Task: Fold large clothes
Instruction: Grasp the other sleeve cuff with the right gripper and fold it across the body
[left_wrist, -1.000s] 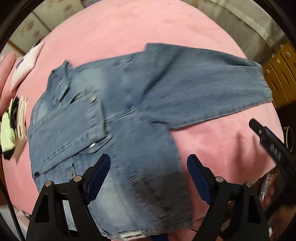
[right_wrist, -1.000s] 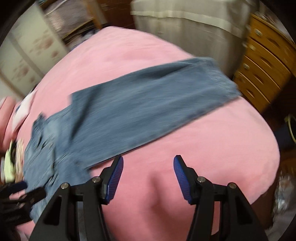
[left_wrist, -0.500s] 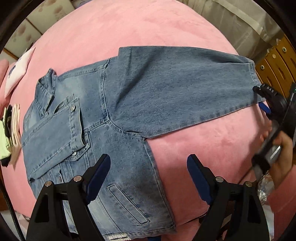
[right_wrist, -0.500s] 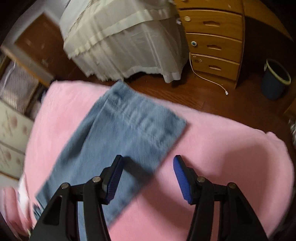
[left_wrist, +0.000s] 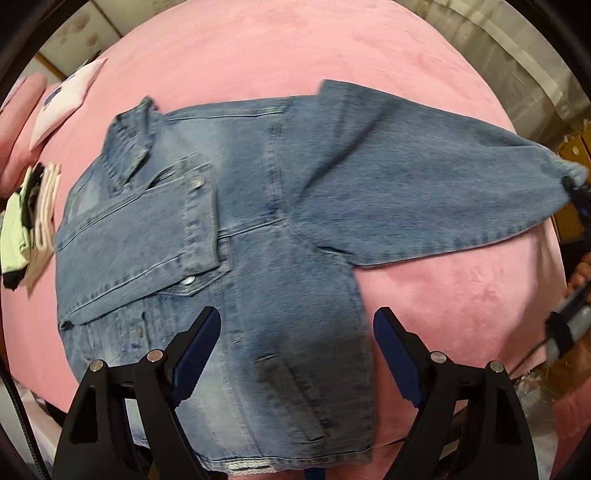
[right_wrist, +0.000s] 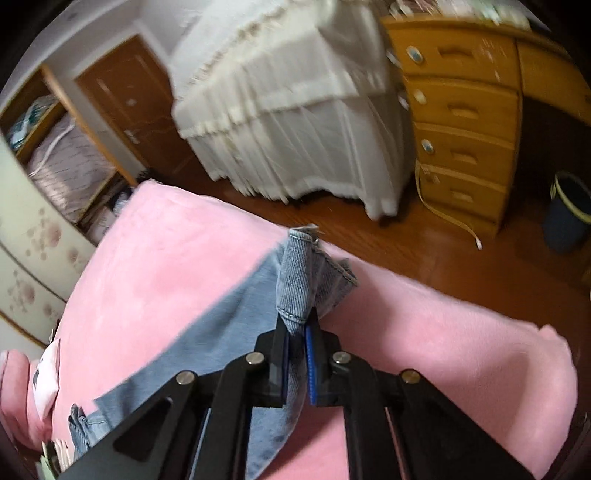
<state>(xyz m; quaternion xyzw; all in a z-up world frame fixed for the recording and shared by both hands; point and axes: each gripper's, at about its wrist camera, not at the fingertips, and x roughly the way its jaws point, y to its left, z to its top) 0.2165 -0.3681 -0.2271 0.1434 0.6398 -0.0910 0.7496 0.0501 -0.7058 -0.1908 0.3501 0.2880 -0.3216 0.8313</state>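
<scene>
The cuff (right_wrist: 306, 284) of the denim jacket (left_wrist: 240, 236) is pinched between the narrowed jaws of the right gripper (right_wrist: 296, 343). The left gripper (left_wrist: 297, 339) is held wide above the hem. The jacket is spread on a pink plush bed (left_wrist: 280, 48), its sleeve (left_wrist: 413, 184) stretched rightward, collar (left_wrist: 133, 144) left.

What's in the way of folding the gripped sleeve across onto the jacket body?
Nothing visible. The right gripper is shut on the sleeve cuff, and the denim jacket body lies flat on the pink blanket. The open left gripper hovers over the hem and might need to move aside.
</scene>
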